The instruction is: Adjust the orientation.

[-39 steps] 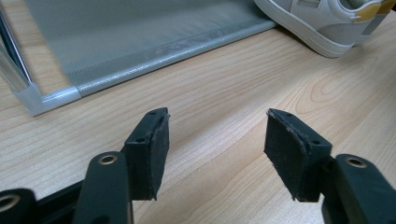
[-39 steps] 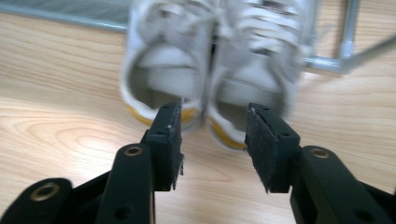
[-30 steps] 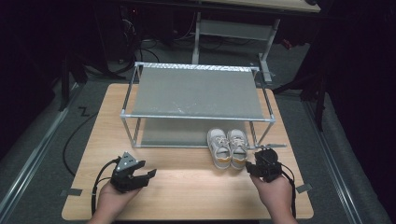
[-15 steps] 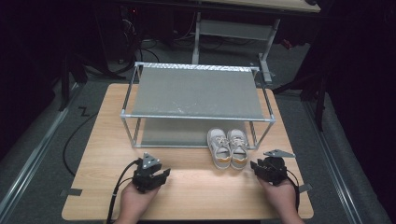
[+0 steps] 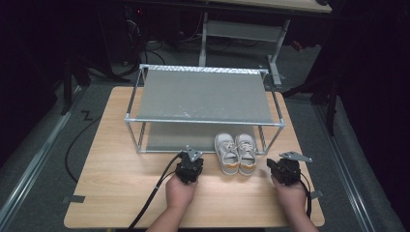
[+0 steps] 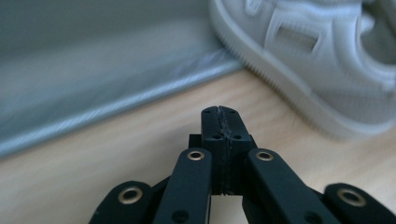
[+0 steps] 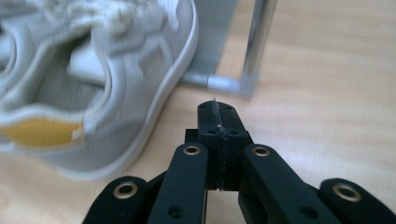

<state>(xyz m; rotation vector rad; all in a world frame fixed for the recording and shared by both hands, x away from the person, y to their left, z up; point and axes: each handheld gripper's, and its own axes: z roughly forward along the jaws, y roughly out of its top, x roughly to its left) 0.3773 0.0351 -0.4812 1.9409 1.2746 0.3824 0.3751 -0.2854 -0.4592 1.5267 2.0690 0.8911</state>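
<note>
A pair of small white shoes [image 5: 236, 153] with yellow heels stands on the wooden table [image 5: 111, 164], toes under the front of the metal shoe rack [image 5: 203, 96]. My left gripper [image 5: 188, 162] sits just left of the shoes, shut and empty; its jaws have just been closing. In the left gripper view the closed tips [image 6: 219, 112] point at the table, with a shoe [image 6: 317, 70] up to the right. My right gripper [image 5: 280, 165] lies right of the shoes, also shut with nothing held, its jaws just closed. Its tips [image 7: 215, 109] sit beside the shoe [image 7: 107, 84].
The rack's lower shelf [image 5: 179, 135] lies behind the shoes, and its front right leg [image 7: 257, 46] stands close ahead of my right gripper. A black cable [image 5: 150, 198] trails from the left gripper over the table's near edge. Dark floor and desk legs lie beyond.
My left gripper has slid right across the table to just beside the shoes. The right gripper has dropped slightly nearer the table. Both pairs of jaws have closed.
</note>
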